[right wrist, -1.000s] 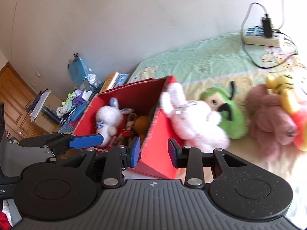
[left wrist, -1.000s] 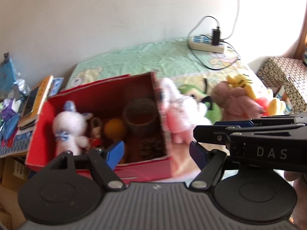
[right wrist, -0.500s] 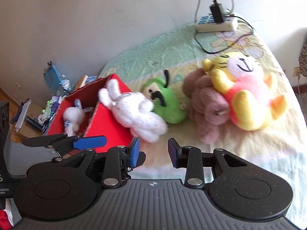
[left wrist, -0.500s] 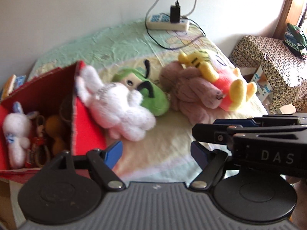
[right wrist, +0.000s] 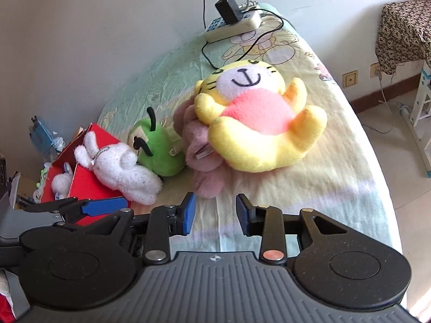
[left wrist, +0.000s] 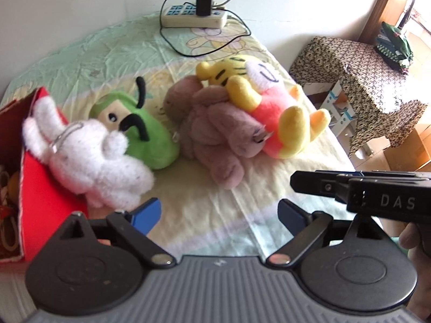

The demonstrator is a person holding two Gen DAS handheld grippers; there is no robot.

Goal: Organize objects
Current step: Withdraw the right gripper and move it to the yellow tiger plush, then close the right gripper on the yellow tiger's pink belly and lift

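Left wrist view: left gripper (left wrist: pixel 219 212) fingers spread wide, have just been opening, nothing between them, only bare bed (left wrist: pixel 204 215) sheet. White plush bunny (left wrist: pixel 89 158) just ahead of the left finger, leaning on the red box (left wrist: pixel 45 193) wall, head against the box's top edge. Green plush (left wrist: pixel 140 137) behind the bunny, touching it. Mauve plush (left wrist: pixel 218 140) straight ahead of the fingers, near. Yellow tiger plush (left wrist: pixel 272 107) lies over the mauve one, ahead and to the right. Right gripper (left wrist: pixel 358 188) pokes in from the right edge, just above the right finger. Power strip (left wrist: pixel 194 18) far ahead by the wall.

Right wrist view: right gripper (right wrist: pixel 215 212) fingers partly open, gap empty, nothing held, sheet below. Mauve plush (right wrist: pixel 204 161) just ahead of the left finger. Yellow tiger plush (right wrist: pixel 256 126) ahead, on top of the mauve one. Green plush (right wrist: pixel 159 150) ahead-left, white plush bunny (right wrist: pixel 118 167) further left against the red box (right wrist: pixel 89 188). Small white toy (right wrist: pixel 62 183) sits inside the box. Left gripper (right wrist: pixel 102 206) finger shows at left, in front of the box.
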